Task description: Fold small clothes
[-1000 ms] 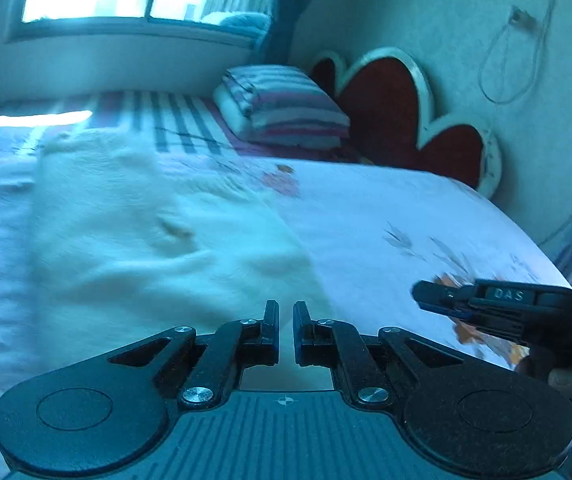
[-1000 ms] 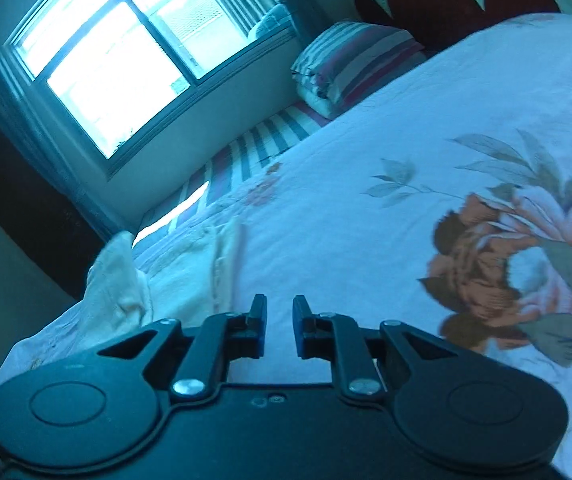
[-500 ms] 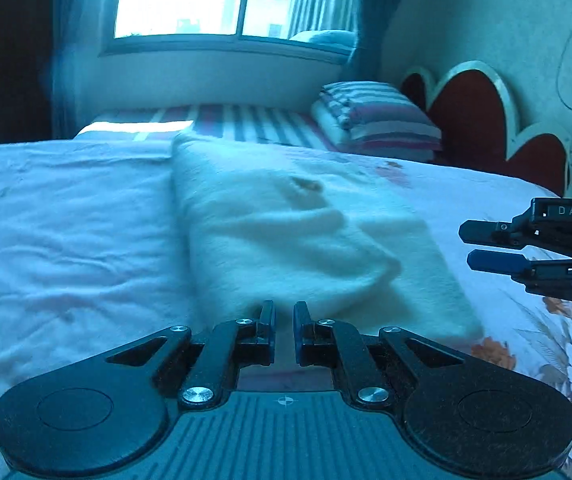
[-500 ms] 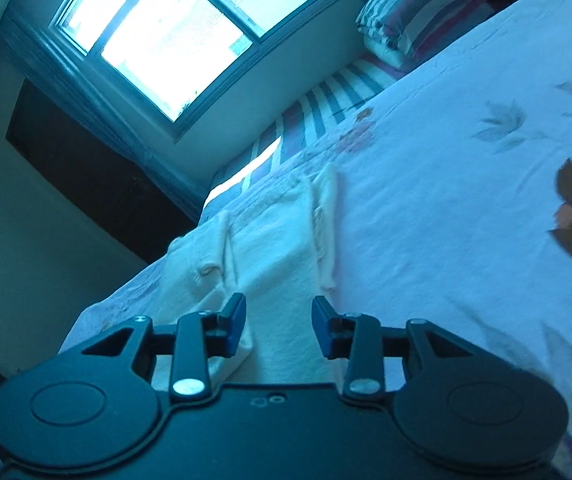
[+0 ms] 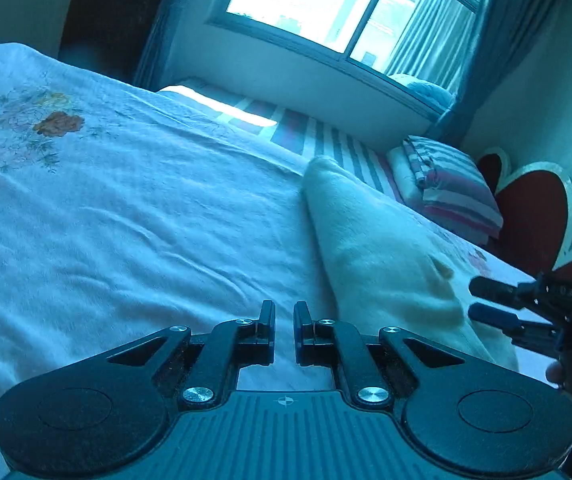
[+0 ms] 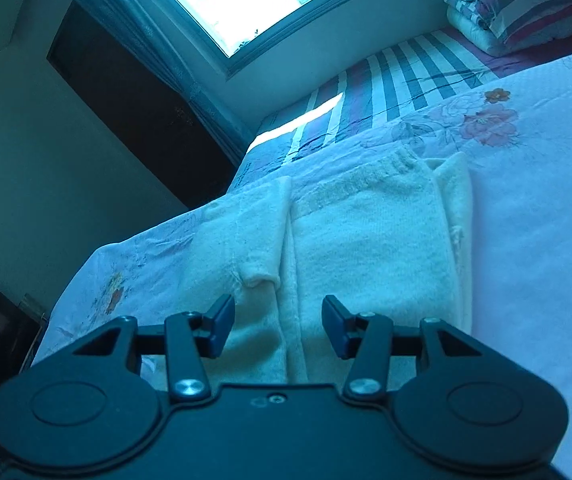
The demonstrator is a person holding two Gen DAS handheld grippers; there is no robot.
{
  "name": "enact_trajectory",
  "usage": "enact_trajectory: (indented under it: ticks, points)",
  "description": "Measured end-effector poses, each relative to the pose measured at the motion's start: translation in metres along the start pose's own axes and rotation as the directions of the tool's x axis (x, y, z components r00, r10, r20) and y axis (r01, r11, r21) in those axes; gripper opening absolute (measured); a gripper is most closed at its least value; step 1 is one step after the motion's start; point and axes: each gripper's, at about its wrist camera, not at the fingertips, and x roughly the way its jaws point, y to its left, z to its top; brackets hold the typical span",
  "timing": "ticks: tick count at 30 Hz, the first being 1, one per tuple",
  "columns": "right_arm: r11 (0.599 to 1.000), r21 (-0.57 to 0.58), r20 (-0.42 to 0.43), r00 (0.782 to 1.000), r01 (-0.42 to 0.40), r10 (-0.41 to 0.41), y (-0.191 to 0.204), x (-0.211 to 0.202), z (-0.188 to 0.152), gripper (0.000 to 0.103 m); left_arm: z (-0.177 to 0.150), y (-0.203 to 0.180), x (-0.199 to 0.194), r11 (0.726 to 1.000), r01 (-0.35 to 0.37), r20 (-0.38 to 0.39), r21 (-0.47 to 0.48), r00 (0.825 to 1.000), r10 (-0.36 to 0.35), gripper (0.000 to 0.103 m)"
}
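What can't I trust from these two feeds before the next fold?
- cream garment: near hem, right wrist view, hidden behind the right gripper.
- Same garment, left wrist view: blurred, layers unreadable; near corner behind the left gripper.
- Whether the left gripper grips fabric: unclear.

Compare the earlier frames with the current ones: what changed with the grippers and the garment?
The right gripper opened wide and swung over the cream garment. The left gripper turned left, off the garment onto the bedsheet. Left jaws stayed nearly closed; nothing grasped.
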Motion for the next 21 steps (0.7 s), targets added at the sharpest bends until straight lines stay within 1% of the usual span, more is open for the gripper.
enact_trajectory:
  ticks: [2, 5, 8, 10, 11, 12, 13, 14, 16, 18, 20, 21]
  points:
    - [1.000, -0.004, -0.028, 0.999, -0.021, 0.021, -0.001, 0.010, 0.002, 0.049, 0.011, 0.013, 0.018, 0.999, -0.010, -0.026, -0.034, 1.000, 0.009, 0.007]
    - [0.997, -0.043, -0.082, 0.995, -0.066, 0.062, 0.003, 0.025, 0.005, 0.049, 0.022, 0.027, 0.046, 0.993, 0.039, -0.126, -0.108, 0.991, -0.053, 0.007]
    - [0.994, -0.069, -0.112, 0.990, -0.089, 0.081, 0.005, 0.039, 0.009, 0.050, 0.027, 0.022, 0.064, 0.989, 0.099, -0.159, -0.111, 0.980, -0.116, 0.007]
    - [0.989, -0.047, -0.133, 0.982, -0.140, 0.133, 0.003, 0.044, 0.011, 0.051, 0.028, 0.019, 0.071, 0.986, 0.122, -0.175, -0.118, 0.974, -0.141, 0.007]
    - [0.986, -0.035, -0.145, 0.977, -0.164, 0.157, 0.002, 0.046, 0.012, 0.048, 0.029, 0.018, 0.074, 0.985, 0.126, -0.179, -0.116, 0.973, -0.146, 0.007]
    - [0.986, -0.030, -0.155, 0.975, -0.166, 0.160, 0.002, 0.049, 0.013, 0.046, 0.029, 0.015, 0.077, 0.986, 0.126, -0.179, -0.113, 0.973, -0.145, 0.007]
    - [0.986, -0.034, -0.162, 0.975, -0.161, 0.154, 0.004, 0.051, 0.013, 0.037, 0.029, 0.013, 0.079, 0.985, 0.130, -0.179, -0.109, 0.973, -0.149, 0.007]
    - [0.988, -0.047, -0.162, 0.977, -0.147, 0.138, 0.006, 0.051, 0.013, 0.010, 0.029, 0.011, 0.081, 0.985, 0.136, -0.179, -0.105, 0.972, -0.153, 0.007]
    - [0.987, -0.084, -0.127, 0.984, -0.140, 0.129, 0.011, 0.044, 0.014, 0.010, 0.030, 0.003, 0.083, 0.987, 0.134, -0.173, -0.084, 0.974, -0.147, 0.007]
    - [0.980, -0.146, -0.073, 0.990, -0.131, 0.121, 0.024, 0.024, 0.013, 0.009, 0.032, -0.006, 0.081, 0.987, 0.150, -0.158, -0.066, 0.975, -0.159, 0.007]
    - [0.980, -0.160, -0.027, 0.993, -0.115, 0.112, 0.032, -0.001, 0.012, 0.009, 0.036, -0.016, 0.082, 0.985, 0.169, -0.153, -0.043, 0.973, -0.173, 0.007]
    - [0.982, -0.164, -0.010, 0.996, -0.090, 0.090, 0.034, -0.015, 0.010, 0.009, 0.037, -0.024, 0.082, 0.982, 0.185, -0.153, -0.029, 0.970, -0.187, 0.007]
